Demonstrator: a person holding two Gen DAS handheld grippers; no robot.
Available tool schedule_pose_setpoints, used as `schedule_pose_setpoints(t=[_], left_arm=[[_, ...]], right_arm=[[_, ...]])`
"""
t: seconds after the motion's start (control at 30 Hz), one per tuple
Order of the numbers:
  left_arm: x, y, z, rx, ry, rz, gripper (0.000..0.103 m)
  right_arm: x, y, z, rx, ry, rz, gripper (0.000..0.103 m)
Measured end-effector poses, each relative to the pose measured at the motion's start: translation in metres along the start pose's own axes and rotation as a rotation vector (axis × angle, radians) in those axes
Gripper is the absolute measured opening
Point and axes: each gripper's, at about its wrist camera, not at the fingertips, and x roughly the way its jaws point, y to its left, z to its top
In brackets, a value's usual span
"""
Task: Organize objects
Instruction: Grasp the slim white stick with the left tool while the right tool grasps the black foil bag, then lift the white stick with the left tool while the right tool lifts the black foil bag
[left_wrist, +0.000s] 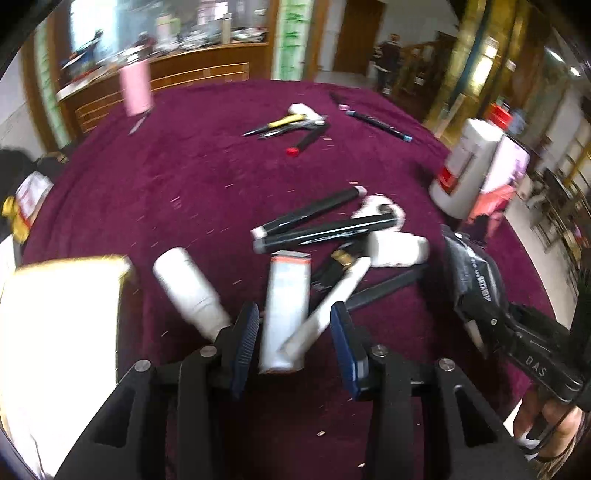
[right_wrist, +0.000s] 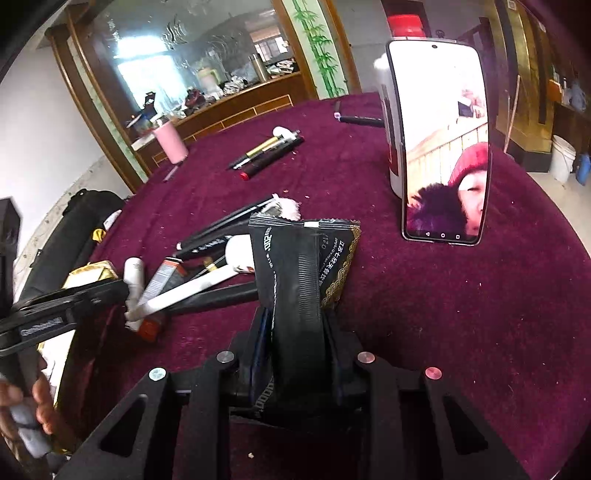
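Surface (right_wrist: 443, 314): round, covered in maroon pile cloth.

Phone (right_wrist: 443, 144): upright near the right edge, screen lit, leaning on a white canister (left_wrist: 467, 166) with a red label; writing on it too blurred to read.

Black foil packet (right_wrist: 306, 266): gold scalloped border and white Chinese characters, not legible; clamped upright between the pads of the right claw (right_wrist: 297, 332), just in front of the central heap.

Pink tumbler (right_wrist: 170, 142): upright at the far left edge.

White tube with an orange band (left_wrist: 286, 306): lies between the pads of the left claw (left_wrist: 293, 334), whose jaws stand part open; no pad clearly presses it. Print blurred.

Central heap: black marker pens (left_wrist: 314, 212), a white bottle (left_wrist: 188, 290), a white stick (left_wrist: 332, 302), all touching or crossing.

Far group (right_wrist: 266, 153): a yellow-barrelled pen and a red-capped black marker, near the far edge.

The right claw's handle reads "DAS" (left_wrist: 535, 365).
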Motion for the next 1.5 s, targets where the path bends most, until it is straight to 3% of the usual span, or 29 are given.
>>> schedule_pose_setpoints(t=[0.17,0.27,0.33,0.5,0.57,0.67,0.8,0.97,1.1,1.17,1.2,1.5], left_arm=[[0.032,-0.029,0.007,0.168,0.065,0.024,0.039],[0.044,-0.035,0.005,0.203,0.105,0.031,0.021],[0.048,-0.04,0.004,0.223,0.123,0.021,0.015],[0.048,-0.047,-0.013,0.211,0.157,-0.022,0.012],[0.047,-0.047,-0.022,0.177,0.202,-0.09,0.012],[0.042,-0.048,-0.037,0.165,0.205,-0.102,0.013],[0.038,-0.047,-0.054,0.13,0.267,-0.168,0.012],[0.042,-0.054,-0.055,0.14,0.275,-0.14,0.013],[0.049,-0.07,-0.045,0.19,0.282,-0.117,0.022],[0.05,-0.073,-0.045,0.206,0.283,-0.099,0.019],[0.05,-0.072,-0.045,0.208,0.277,-0.088,0.012],[0.028,-0.043,-0.057,0.063,0.193,-0.155,0.012]], right_arm=[[-0.002,0.0,-0.001,0.019,0.001,0.006,0.03],[0.0,-0.002,-0.002,0.028,0.006,0.008,0.03],[0.003,-0.001,-0.002,0.032,0.007,0.014,0.03],[0.008,0.005,-0.001,0.02,0.013,0.03,0.03],[0.009,0.006,-0.001,0.018,0.014,0.033,0.03],[0.01,0.007,-0.001,0.018,0.015,0.036,0.03],[0.009,0.007,-0.002,0.015,0.014,0.035,0.03],[0.01,0.009,-0.004,0.012,0.017,0.042,0.03],[0.009,0.014,-0.007,0.001,0.018,0.052,0.03],[0.007,0.016,-0.007,-0.001,0.015,0.051,0.03],[0.006,0.016,-0.007,-0.002,0.013,0.052,0.03],[0.002,0.025,-0.009,-0.016,0.007,0.058,0.03]])
